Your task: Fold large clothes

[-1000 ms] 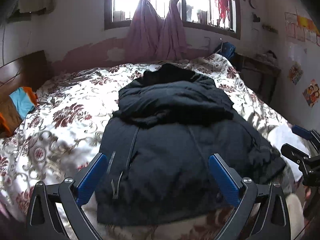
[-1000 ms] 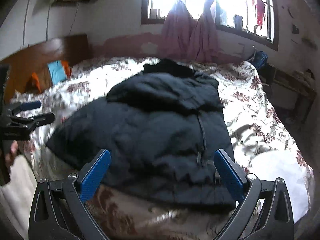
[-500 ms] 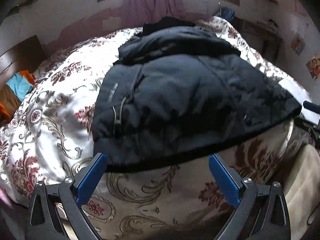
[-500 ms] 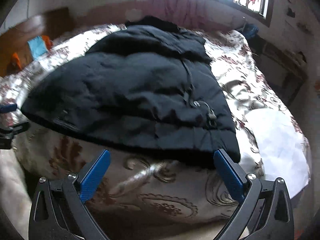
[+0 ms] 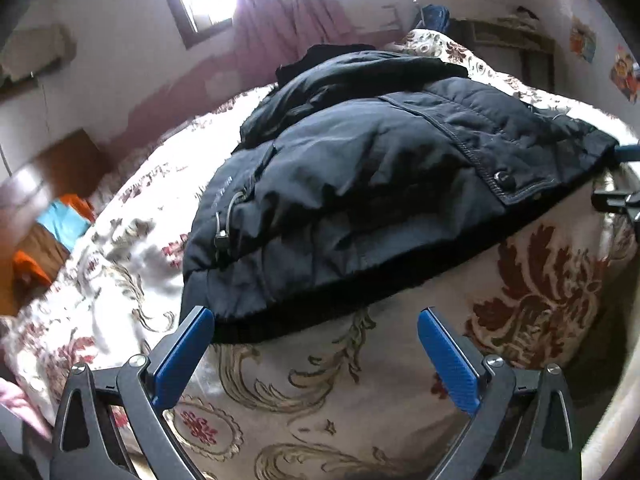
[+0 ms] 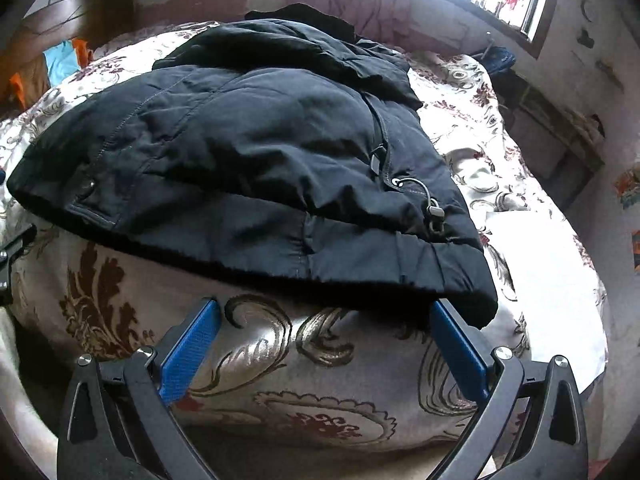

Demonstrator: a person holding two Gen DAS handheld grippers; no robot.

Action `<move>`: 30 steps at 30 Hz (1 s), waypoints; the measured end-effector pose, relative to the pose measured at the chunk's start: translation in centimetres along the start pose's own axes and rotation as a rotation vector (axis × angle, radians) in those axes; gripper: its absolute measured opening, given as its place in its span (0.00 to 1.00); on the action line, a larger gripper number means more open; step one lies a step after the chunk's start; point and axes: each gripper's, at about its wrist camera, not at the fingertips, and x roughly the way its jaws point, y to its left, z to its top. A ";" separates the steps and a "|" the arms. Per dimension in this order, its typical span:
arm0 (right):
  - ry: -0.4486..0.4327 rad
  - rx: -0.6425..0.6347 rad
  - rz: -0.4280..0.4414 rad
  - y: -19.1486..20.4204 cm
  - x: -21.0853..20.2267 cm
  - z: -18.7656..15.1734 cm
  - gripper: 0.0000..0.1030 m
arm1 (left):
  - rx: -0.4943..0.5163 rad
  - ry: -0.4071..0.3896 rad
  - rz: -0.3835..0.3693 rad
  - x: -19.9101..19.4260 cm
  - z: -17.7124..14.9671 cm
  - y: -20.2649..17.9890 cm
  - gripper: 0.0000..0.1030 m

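A dark padded jacket (image 5: 360,184) lies across a bed spread with a floral quilt (image 5: 320,400), its hem running along the near edge of the mattress. The upper part, sleeves or hood, appears already turned down over the body in a bulky roll toward the window side, so the garment looks partly folded; the lower half lies flat and open to its full width. A drawcord with a toggle (image 6: 434,212) trails near one hem corner, and a snap (image 5: 501,177) shows on a flap near the other.

The left hand-held gripper (image 5: 316,352) hangs low at the bed's edge with its blue pads spread wide and nothing between them, one pad just beside the hem's left corner. The right hand-held gripper (image 6: 328,344) is likewise spread wide and empty, one pad tucked just under the hem's right corner.

Judging by this stance, the hem is about to be taken at both corners and carried up over the roll. That fold is not yet begun, and any final squaring of the bundle would remain after it. The thick filling looks likely to spring back.
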 end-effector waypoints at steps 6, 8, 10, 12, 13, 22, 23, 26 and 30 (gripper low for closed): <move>-0.042 -0.097 -0.126 2.0 -0.3 0.0 0.98 | 0.006 0.001 0.072 1.3 0.0 -0.1 1.00; -0.071 -0.120 -0.169 2.6 -0.4 0.1 0.98 | -0.007 0.011 0.074 1.3 -0.2 0.0 1.00; -0.114 -0.130 -0.208 3.1 -0.6 0.2 0.98 | -0.017 0.007 0.080 1.3 -0.3 0.4 1.00; -0.160 -0.142 -0.254 3.6 -1.1 0.3 0.98 | -0.019 -0.004 0.094 1.3 -0.3 0.6 1.00; -0.173 -0.150 -0.273 3.8 -1.1 0.4 0.98 | -0.018 -0.011 0.102 1.3 -0.3 0.6 1.00; -0.242 -0.188 -0.367 5.2 0.1 1.3 0.98 | 0.007 -0.022 0.134 1.9 -0.6 0.1 1.00; -0.243 -0.192 -0.376 5.3 0.4 1.3 0.98 | 0.010 -0.021 0.136 2.0 -0.6 -0.1 1.00; -0.274 -0.200 -0.393 5.9 1.0 1.7 0.98 | 0.021 -0.022 0.141 2.0 -0.8 -0.5 1.00; -0.310 -0.180 -0.396 6.0 1.2 2.0 0.98 | 0.040 -0.072 0.152 1.5 -0.4 -0.6 1.00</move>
